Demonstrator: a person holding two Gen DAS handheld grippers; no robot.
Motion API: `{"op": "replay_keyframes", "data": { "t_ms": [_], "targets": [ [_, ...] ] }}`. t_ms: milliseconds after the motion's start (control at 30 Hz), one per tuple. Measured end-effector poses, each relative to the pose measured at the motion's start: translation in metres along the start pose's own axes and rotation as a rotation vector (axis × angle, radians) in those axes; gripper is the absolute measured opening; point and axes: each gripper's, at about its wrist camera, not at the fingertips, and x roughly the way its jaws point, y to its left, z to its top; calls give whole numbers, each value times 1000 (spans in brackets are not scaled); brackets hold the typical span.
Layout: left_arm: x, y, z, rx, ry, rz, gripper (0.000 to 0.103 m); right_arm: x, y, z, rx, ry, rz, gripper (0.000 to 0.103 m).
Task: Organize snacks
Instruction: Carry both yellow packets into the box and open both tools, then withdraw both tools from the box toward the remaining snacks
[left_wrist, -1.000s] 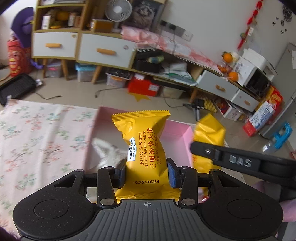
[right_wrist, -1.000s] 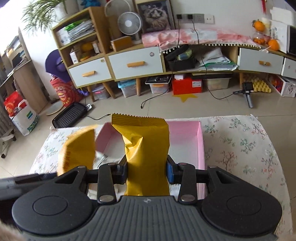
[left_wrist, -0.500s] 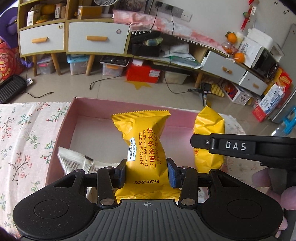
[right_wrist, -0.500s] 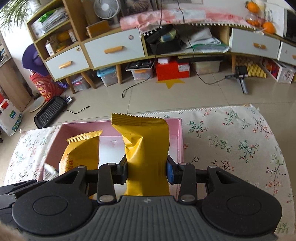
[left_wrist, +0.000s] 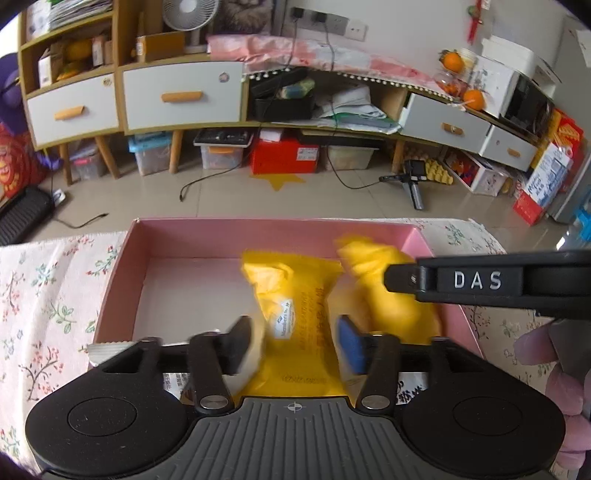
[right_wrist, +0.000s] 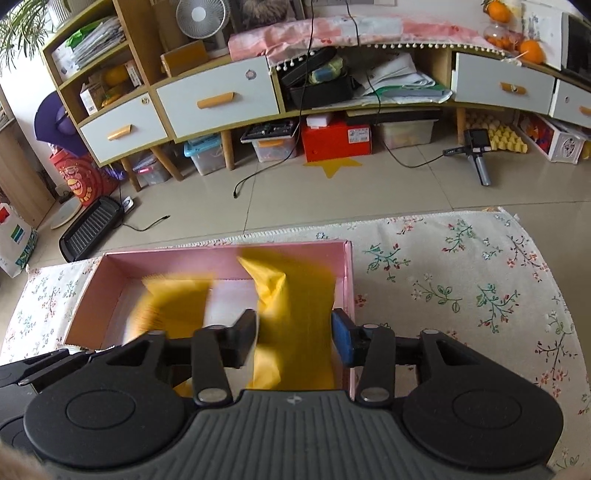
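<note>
The left gripper (left_wrist: 295, 341) is held low and level, and its two fingers are spread wide apart. The right gripper (right_wrist: 294, 338) is held just beside it, and its fingers are spread apart too.

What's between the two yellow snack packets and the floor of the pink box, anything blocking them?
Nothing visible blocks either. The left yellow packet and right yellow packet already sit over the pink box, whose floor beyond them looks bare. A white packet lies at the near-left edge.

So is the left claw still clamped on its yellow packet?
No, open. In the left wrist view the left claw has spread; its pads stand clear of the blurred yellow packet over the pink box.
</note>
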Motion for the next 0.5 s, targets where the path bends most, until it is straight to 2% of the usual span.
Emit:
{"op": "replay_keyframes", "data": {
  "t_ms": [67,167,500],
  "targets": [
    [-3,-3,0,16,-5,17,72,-3,-1,1,10,-6,22,58],
    [-7,-6,0,20,3,20,76,-9,1,2,8,-19,15,70],
    [-40,-6,-12,15,6,3,81,-36,-1,0,10,-36,20,81]
  ]
}}
